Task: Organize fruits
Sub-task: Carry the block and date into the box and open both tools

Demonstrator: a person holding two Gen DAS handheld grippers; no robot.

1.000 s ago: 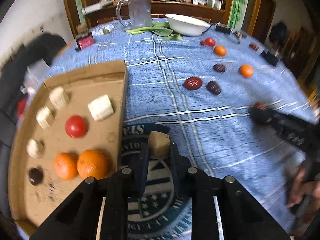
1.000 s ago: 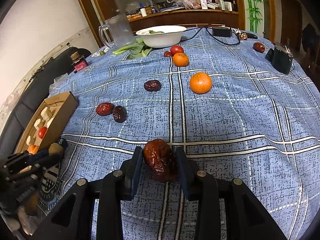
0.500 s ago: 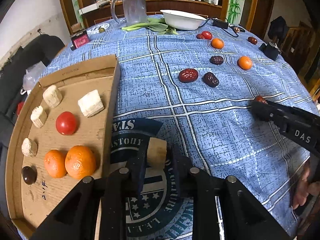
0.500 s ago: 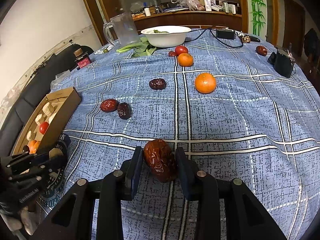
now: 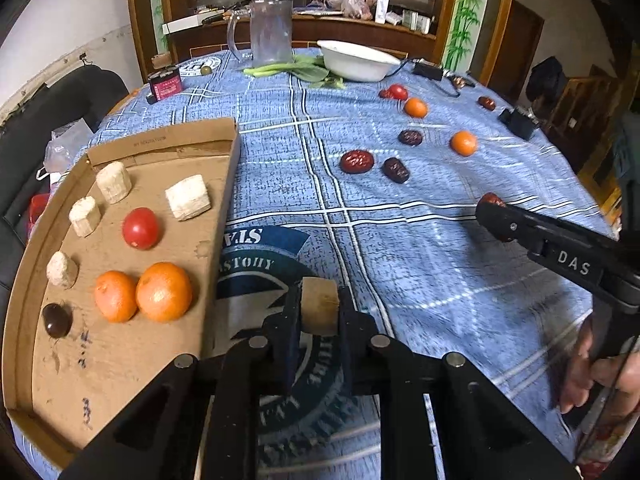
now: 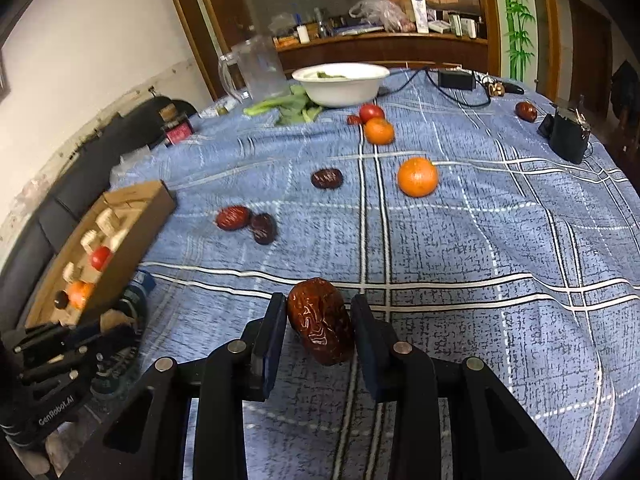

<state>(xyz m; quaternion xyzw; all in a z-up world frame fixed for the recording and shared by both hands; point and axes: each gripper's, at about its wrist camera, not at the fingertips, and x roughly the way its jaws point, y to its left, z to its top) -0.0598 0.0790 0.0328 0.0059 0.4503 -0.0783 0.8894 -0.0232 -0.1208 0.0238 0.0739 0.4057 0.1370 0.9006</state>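
My left gripper (image 5: 318, 306) is shut on a pale sugarcane chunk (image 5: 320, 304), held just right of the cardboard box (image 5: 224, 200). The box holds several sugarcane chunks, a tomato (image 5: 140, 228), two oranges (image 5: 164, 292) and a dark date (image 5: 57, 320). My right gripper (image 6: 320, 316) is shut on a wrinkled red date (image 6: 320, 320) above the blue tablecloth; it shows at the right of the left wrist view (image 5: 492, 210). Loose dates (image 6: 234, 217), oranges (image 6: 417, 177) and a tomato (image 6: 371, 112) lie on the cloth.
A white bowl (image 6: 340, 84), leafy greens (image 6: 296, 106) and a clear pitcher (image 6: 256, 68) stand at the back. A black device (image 6: 568, 136) sits at the far right. A red tin (image 5: 165, 86) is at the back left. A dark sofa borders the table's left side.
Both grippers kept their hold. The left gripper rose and drew back a little, so the box appears nearer. The right gripper shifted slightly to the right.
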